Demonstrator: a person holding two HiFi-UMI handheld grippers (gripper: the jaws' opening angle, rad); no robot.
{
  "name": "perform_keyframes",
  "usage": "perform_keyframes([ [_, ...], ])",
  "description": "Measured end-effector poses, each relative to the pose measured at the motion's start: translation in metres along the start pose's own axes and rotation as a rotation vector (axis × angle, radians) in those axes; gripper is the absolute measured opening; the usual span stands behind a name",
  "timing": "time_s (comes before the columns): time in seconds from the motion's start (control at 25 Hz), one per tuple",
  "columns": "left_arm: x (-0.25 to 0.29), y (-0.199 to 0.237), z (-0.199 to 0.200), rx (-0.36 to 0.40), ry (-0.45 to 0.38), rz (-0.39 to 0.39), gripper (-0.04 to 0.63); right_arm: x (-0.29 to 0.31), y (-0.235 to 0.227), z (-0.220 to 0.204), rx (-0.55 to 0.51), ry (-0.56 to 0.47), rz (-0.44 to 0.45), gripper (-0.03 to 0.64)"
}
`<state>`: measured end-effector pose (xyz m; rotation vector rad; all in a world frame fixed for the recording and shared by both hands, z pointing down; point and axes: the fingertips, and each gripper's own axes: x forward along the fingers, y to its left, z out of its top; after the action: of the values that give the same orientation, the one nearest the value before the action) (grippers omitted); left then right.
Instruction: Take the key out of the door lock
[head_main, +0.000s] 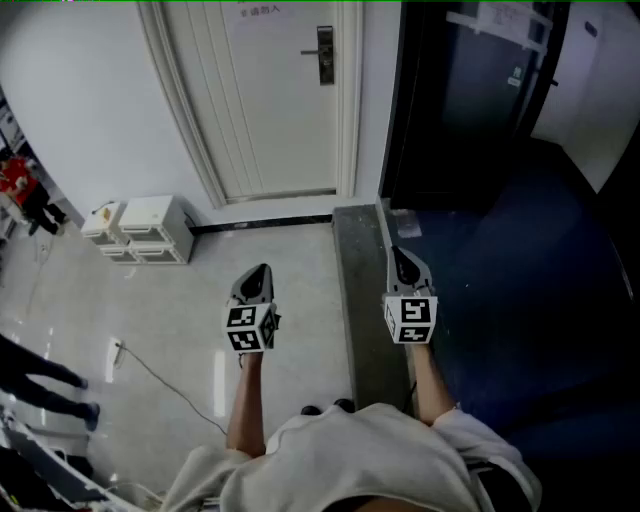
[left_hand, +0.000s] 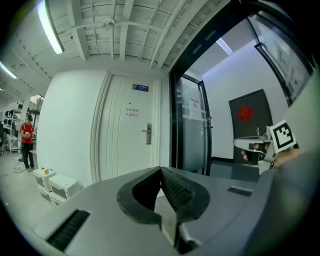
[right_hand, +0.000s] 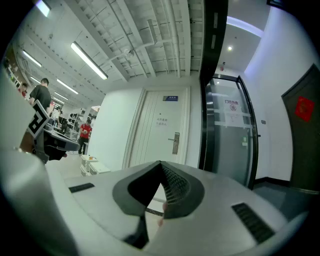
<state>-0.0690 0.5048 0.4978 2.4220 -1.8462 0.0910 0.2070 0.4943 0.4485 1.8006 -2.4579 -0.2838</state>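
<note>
Task status: not begun, by this reading. Door lock (head_main: 325, 53): on the white door (head_main: 270, 110), well apart from both grippers; the key is too small to make out there. Left gripper (head_main: 260, 272): fingers clenched together, nothing between them. Right gripper (head_main: 400, 256): fingers likewise clenched, empty. Left to do: approach, grasp the key, draw it out. Floor (head_main: 170, 320): pale, glossy, a loose cable (head_main: 160, 380) trailing across it; grey threshold strip (head_main: 360, 300); dark blue beyond. Room: white drawer units (head_main: 150, 228) by the wall, dark-framed glass door (head_main: 470, 90) at right.

White panelled door (head_main: 270, 100) at 12 o'clock; white plastic drawer unit (head_main: 150, 230) at 10, dark glass door (head_main: 470, 90) at 1.
</note>
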Motion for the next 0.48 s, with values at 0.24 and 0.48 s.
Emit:
perform_keyframes([
  [0.24,0.004,-0.009,0.005,0.008,0.0,-0.004,0.018,0.001,-0.008,0.002,-0.001,0.003,0.001,0.023],
  [0.48,0.014,-0.018,0.007,0.01,-0.001,-0.001,0.018,0.005,-0.017,-0.001,-0.001,-0.004,0.013,0.023],
])
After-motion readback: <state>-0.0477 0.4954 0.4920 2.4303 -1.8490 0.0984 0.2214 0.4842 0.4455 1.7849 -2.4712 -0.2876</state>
